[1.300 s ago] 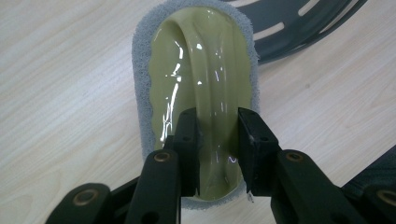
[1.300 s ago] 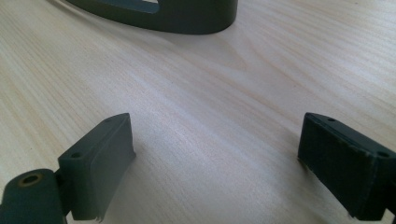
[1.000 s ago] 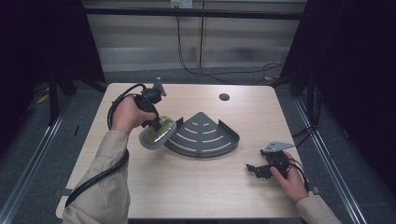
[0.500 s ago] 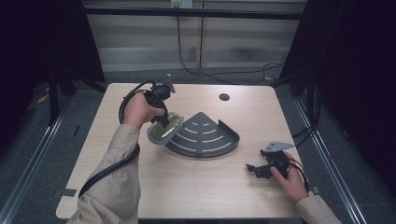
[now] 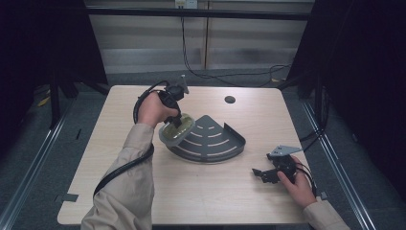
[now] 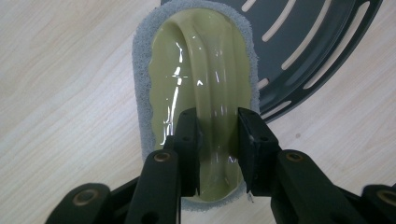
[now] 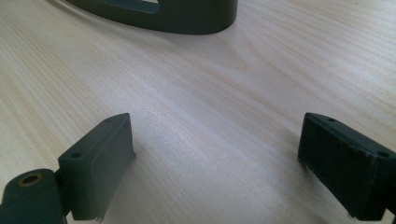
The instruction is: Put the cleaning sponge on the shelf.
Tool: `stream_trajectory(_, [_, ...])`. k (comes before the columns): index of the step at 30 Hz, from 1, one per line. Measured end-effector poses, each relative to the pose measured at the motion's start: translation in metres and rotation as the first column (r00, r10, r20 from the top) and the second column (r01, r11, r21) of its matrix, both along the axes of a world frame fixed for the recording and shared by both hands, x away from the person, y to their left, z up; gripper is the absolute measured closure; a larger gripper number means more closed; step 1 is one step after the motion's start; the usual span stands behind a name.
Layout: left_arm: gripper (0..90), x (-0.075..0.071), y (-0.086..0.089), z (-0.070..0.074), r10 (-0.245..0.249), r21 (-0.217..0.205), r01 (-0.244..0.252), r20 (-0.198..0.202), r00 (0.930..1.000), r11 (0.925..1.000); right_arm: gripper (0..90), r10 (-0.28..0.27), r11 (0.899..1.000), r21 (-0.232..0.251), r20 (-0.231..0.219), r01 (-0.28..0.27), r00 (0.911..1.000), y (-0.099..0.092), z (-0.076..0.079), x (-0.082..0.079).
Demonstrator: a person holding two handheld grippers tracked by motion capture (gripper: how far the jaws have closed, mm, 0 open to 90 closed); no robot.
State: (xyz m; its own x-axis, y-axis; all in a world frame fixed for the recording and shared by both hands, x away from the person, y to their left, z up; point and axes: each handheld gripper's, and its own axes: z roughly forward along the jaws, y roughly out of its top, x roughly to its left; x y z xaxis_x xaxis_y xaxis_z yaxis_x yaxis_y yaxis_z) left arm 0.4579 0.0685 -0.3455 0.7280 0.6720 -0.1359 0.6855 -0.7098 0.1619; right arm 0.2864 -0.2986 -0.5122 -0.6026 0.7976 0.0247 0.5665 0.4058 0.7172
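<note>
A scrubbing pad [image 6: 196,70] with a glossy olive plastic handle and a grey sponge base hangs in my left gripper [image 6: 217,140], whose jaws are shut on the raised ridge of the handle. In the high view the scrubbing pad [image 5: 176,130] overlaps the left corner of a dark grey slotted corner rack [image 5: 210,140] in the middle of the table. The left gripper [image 5: 177,122] points down over it. My right gripper [image 5: 261,175] rests near the table's front right with its jaws wide open, and nothing lies between them in the right gripper view [image 7: 215,158].
The wooden table [image 5: 215,196] has a round cable hole [image 5: 230,99] at the back right. A black cable [image 5: 139,103] loops from the left gripper. The rack's rim [image 7: 187,14] lies ahead of the right gripper. Dark frame posts stand at both sides.
My left gripper has carried the scrubbing pad to the right, from beside the rack to over its left corner. The right gripper has stayed put.
</note>
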Motion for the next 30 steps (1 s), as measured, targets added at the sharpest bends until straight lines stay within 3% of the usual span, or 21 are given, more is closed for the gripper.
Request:
stream_trajectory(11, [70.8,0.005,-0.016,-0.005,-0.024,0.02,0.023,0.017,0.9996,0.9995,9.8,0.0,1.0,0.0,0.0,0.0,1.0,0.0,0.0,0.0])
stream_trajectory(16, [70.8,0.007,-0.023,-0.009,-0.023,0.012,0.023,0.002,0.9997,0.9997,9.8,0.0,1.0,0.0,-0.001,0.0,1.0,0.0,0.0,0.0])
stream_trajectory(30, [70.8,0.014,-0.038,-0.021,-0.028,0.01,0.028,0.008,0.9996,0.9996,9.8,0.001,1.0,-0.001,0.0,-0.001,1.0,0.0,0.0,0.0])
